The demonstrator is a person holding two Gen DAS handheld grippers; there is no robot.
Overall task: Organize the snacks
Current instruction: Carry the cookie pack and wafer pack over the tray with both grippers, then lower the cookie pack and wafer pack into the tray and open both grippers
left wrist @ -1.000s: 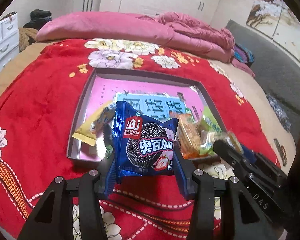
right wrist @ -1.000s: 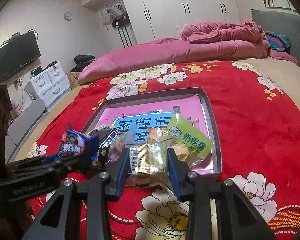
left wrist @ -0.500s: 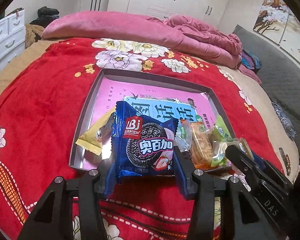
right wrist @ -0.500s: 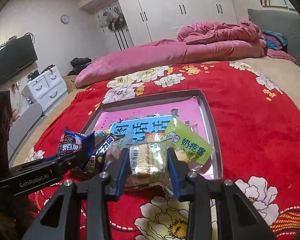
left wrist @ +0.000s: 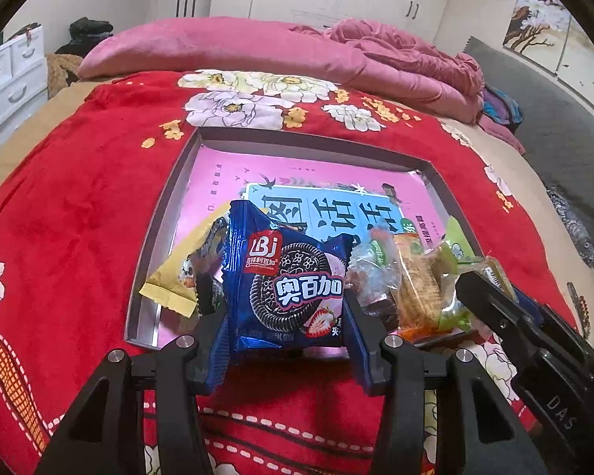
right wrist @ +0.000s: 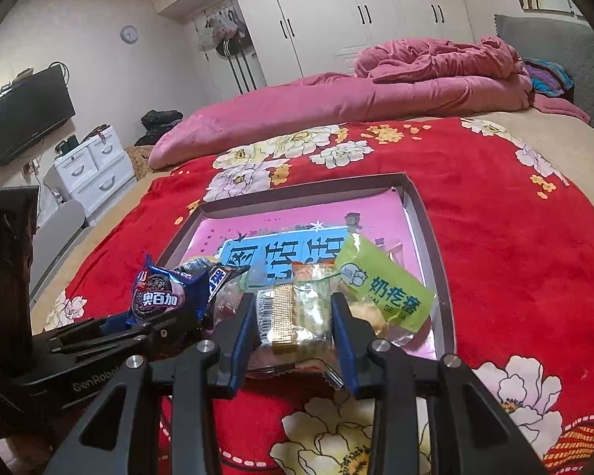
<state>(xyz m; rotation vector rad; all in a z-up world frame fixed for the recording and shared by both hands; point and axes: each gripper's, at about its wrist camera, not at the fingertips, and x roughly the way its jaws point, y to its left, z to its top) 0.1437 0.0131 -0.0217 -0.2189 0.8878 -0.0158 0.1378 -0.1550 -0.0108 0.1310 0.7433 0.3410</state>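
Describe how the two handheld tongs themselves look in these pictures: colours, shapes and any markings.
Both are matte black plastic with angular, triangular cut-out arms, silver round screws at the joints and blue pads lining the fingers. The left tongs show "GenRobot" lettering along the side in the right wrist view. The right tongs show "DAS" lettering in the left wrist view. No cables or sleeves are visible.

My left gripper, jaws level and closed on a blue cookie packet. My right gripper, just beside it, jaws level and clamped on a clear wafer packet.
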